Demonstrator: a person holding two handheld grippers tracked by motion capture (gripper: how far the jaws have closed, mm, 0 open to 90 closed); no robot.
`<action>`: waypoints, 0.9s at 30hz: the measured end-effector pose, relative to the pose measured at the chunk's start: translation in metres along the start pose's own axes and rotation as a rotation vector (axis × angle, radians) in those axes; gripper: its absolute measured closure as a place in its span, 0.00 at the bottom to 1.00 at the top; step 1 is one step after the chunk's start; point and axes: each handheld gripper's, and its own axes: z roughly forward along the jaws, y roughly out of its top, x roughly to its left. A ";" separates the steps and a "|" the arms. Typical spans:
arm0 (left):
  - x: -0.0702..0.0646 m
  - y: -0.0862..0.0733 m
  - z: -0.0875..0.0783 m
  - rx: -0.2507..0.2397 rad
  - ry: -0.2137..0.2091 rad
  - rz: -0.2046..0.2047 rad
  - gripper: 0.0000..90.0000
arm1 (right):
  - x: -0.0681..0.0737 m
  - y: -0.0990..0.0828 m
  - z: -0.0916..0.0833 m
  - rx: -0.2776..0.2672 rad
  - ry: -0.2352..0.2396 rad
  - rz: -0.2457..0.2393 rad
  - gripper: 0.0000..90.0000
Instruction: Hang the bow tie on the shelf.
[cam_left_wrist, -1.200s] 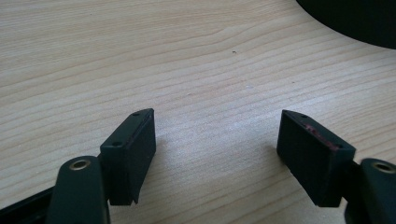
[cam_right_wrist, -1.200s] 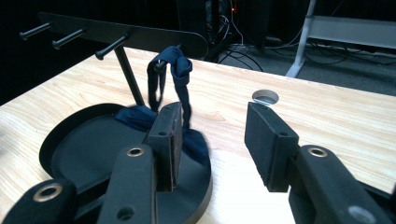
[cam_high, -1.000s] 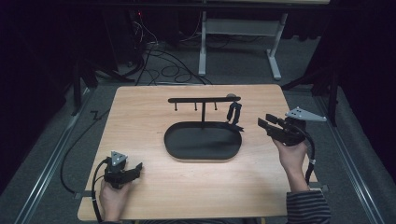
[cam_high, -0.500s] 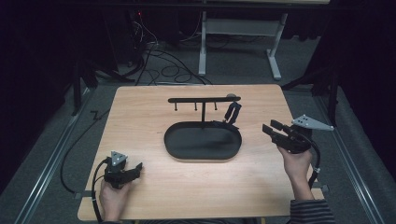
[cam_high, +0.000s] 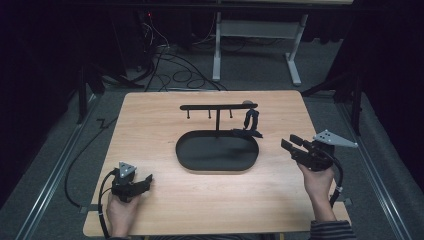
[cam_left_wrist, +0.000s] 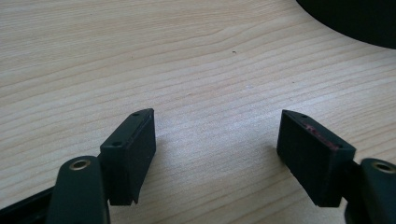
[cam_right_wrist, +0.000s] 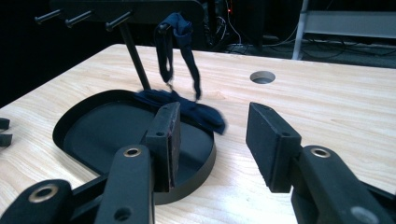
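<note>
A black rack (cam_high: 210, 106) with pegs stands at the back of a black oval tray (cam_high: 187, 160). A dark blue strap (cam_high: 250, 122) hangs from the rack's right end, and its lower end lies over the tray's rim. In the right gripper view the strap (cam_right_wrist: 184, 42) dangles ahead of my right gripper (cam_right_wrist: 212, 135), which is open and apart from it. In the high view my right gripper (cam_high: 290, 142) is held right of the tray. My left gripper (cam_high: 146, 181) rests near the front left, open, with bare wood between its jaws (cam_left_wrist: 217, 135).
The wooden table (cam_high: 150, 120) has a round cable hole (cam_right_wrist: 262, 77) behind the tray. The tray's edge (cam_left_wrist: 355, 18) lies far ahead of the left gripper. Cables and a metal desk frame (cam_high: 255, 30) are on the floor beyond the table.
My right gripper has drawn back from the strap, to the right and toward the near edge. The strap's lower end has shifted slightly by the tray rim. The left gripper has stayed still.
</note>
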 end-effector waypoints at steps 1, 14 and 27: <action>0.000 0.000 0.000 0.000 0.000 0.000 0.32 | 0.000 -0.001 0.000 -0.001 0.001 0.002 0.63; 0.000 0.000 0.000 0.000 0.000 0.000 0.32 | 0.004 -0.016 -0.002 0.007 0.014 0.017 0.63; 0.000 0.000 0.000 0.000 0.000 0.001 0.32 | 0.008 -0.029 0.000 0.023 0.021 0.020 0.63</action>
